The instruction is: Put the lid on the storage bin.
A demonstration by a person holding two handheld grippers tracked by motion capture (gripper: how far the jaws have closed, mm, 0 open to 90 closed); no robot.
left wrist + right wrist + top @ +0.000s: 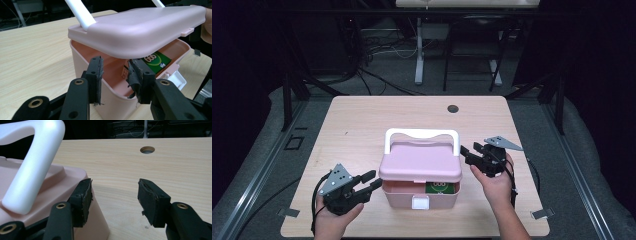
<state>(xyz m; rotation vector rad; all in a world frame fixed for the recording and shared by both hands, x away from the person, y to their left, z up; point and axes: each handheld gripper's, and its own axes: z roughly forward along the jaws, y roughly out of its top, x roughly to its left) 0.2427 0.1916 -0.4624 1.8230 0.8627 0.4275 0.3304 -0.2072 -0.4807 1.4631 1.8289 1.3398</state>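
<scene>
Leftmost, the left gripper (371, 181) sits at about eight o'clock of the pink box (420, 192); its jaws stand partly apart, straddling the box's left front corner without a sure grip — in the left gripper view one pad is outside the wall and the other (135, 75) over the rim, and I cannot tell whether either presses. The box stands near the front middle of the pale wood-grain table (362, 120), long axis running nine to three; its lid (419, 161) is tilted up at the front, leaving a gap through which a green packet (442, 187) shows inside. A white latch (420, 202) hangs at the front wall; a white arched handle (422, 135) stands above the lid. At three o'clock the right gripper (468, 153) has its jaws wide apart and holds nothing — one pad (83, 196) lies just beside the lid's right end, the other over bare table. The left gripper looks the nearer to the opening, so the lid's raised front edge, just above its jaws, is likely what the next move turns on. Box and lid are smooth matte plastic with rounded corners; the pads are worn, frayed black foam.
</scene>
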